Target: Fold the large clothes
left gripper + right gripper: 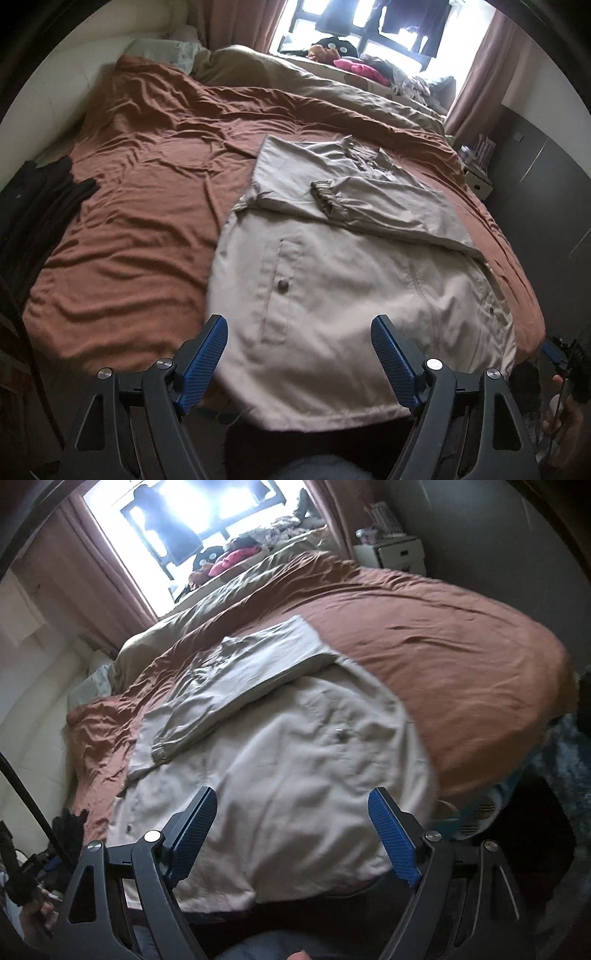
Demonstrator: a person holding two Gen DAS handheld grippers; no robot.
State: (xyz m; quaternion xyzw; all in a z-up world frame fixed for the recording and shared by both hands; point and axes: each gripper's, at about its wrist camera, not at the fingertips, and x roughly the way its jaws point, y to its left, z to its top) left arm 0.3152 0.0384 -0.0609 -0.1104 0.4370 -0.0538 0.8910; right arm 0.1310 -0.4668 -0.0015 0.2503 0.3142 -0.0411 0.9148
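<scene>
**Beige jacket lies on the bed, both pairs of fingers wide and empty**

The bed fills most of the room and it carries a wrinkled rust-brown sheet. I take this bed as my landmark. On its far side, under the bright window, a tan duvet is pushed together, and some small colourful things sit behind it on the sill.

The beige jacket lies flat on the near part of the bed, its lower hem reaching the near edge. One sleeve is folded across the chest, the elastic cuff pointing to the middle of the jacket. A pocket flap with a round snap button shows on the front.

A pile of black cloth rests at the left edge of the bed.

The left gripper is above the near edge of the bed, over the hem; its blue fingers stand wide apart and grip nothing. The right gripper is beside it over the same hem, its fingers also spread and empty.
</scene>
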